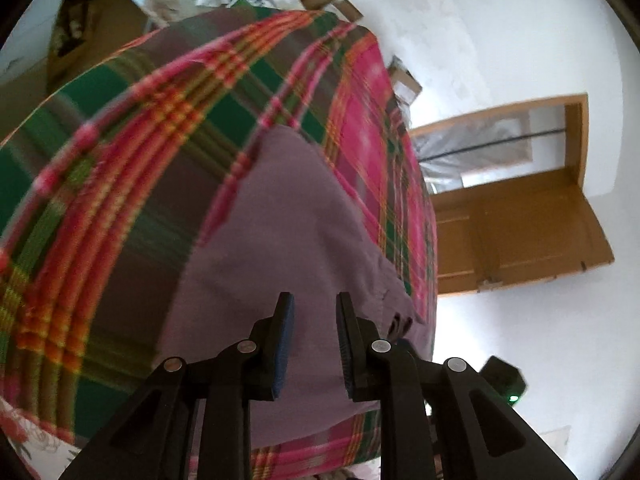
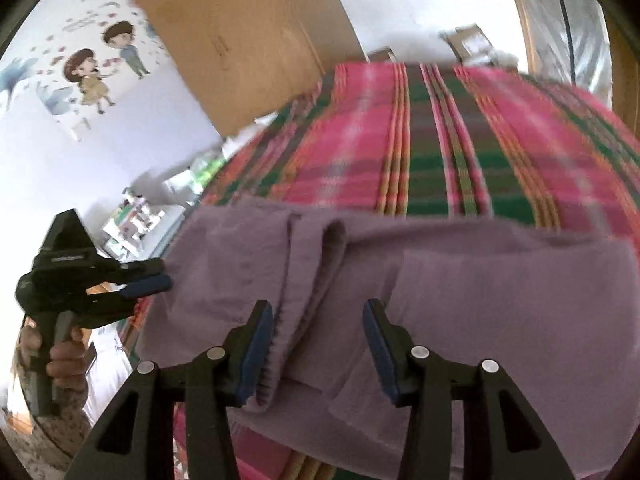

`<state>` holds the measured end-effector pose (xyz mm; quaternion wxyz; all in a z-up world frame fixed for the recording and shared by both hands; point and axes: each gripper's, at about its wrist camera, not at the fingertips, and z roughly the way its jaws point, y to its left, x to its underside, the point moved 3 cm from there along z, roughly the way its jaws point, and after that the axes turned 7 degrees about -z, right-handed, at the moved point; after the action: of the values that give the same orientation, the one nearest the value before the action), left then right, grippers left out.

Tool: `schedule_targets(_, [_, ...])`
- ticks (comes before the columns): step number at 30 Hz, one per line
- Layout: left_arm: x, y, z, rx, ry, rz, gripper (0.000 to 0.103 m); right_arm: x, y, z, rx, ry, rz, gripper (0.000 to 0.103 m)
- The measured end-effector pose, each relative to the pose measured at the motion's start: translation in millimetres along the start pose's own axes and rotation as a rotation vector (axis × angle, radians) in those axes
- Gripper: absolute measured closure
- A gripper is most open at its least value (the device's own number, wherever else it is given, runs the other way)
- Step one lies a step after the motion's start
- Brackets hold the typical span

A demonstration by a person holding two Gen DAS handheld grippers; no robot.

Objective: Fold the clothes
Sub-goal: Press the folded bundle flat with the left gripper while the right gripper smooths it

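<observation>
A purple garment (image 1: pixel 280 240) lies partly folded on a bed with a pink and green plaid cover (image 1: pixel 120 140). My left gripper (image 1: pixel 315 308) is open at the garment's near edge, with nothing clamped between its blue pads. In the right wrist view the garment (image 2: pixel 480 300) shows a folded ridge running toward me. My right gripper (image 2: pixel 318 312) hovers over it, jaws wide apart, with the ridge beside its left finger (image 2: pixel 260 332). The left gripper (image 2: pixel 166 276) shows at the garment's left edge, held by a hand (image 2: pixel 64 360).
The plaid cover (image 2: pixel 400 120) stretches away beyond the garment. An open wooden door (image 1: pixel 520 232) stands to the right of the bed. A large cardboard box (image 2: pixel 240 40) leans on a wall with cartoon stickers (image 2: pixel 100 68). Small clutter (image 2: pixel 140 216) sits left of the bed.
</observation>
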<state>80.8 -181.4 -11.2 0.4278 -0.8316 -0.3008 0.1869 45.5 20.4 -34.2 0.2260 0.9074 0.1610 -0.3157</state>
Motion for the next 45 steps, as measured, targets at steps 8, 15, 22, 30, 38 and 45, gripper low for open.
schedule_targets(8, [0, 14, -3, -0.026, 0.024, -0.029, 0.082, 4, 3, 4, -0.008, 0.016, 0.017, 0.055])
schedule_targets(15, [11, -15, 8, 0.013, 0.053, 0.078, 0.082, 21, -45, -62, 0.225, -0.083, 0.062, 0.055])
schedule_targets(22, [30, -44, 37, 0.041, 0.139, 0.196, 0.082, 59, -115, -116, 0.522, -0.129, 0.218, 0.054])
schedule_targets(30, [39, -42, 53, 0.011, 0.179, 0.202, 0.082, 69, -155, -110, 0.414, -0.146, 0.364, 0.053])
schedule_targets(38, [35, -37, 60, -0.034, 0.166, 0.18, 0.082, 51, -153, -98, 0.298, -0.154, 0.312, 0.092])
schedule_targets(45, [35, -38, 71, -0.052, 0.186, 0.187, 0.082, 49, -160, -115, 0.342, -0.201, 0.304, 0.093])
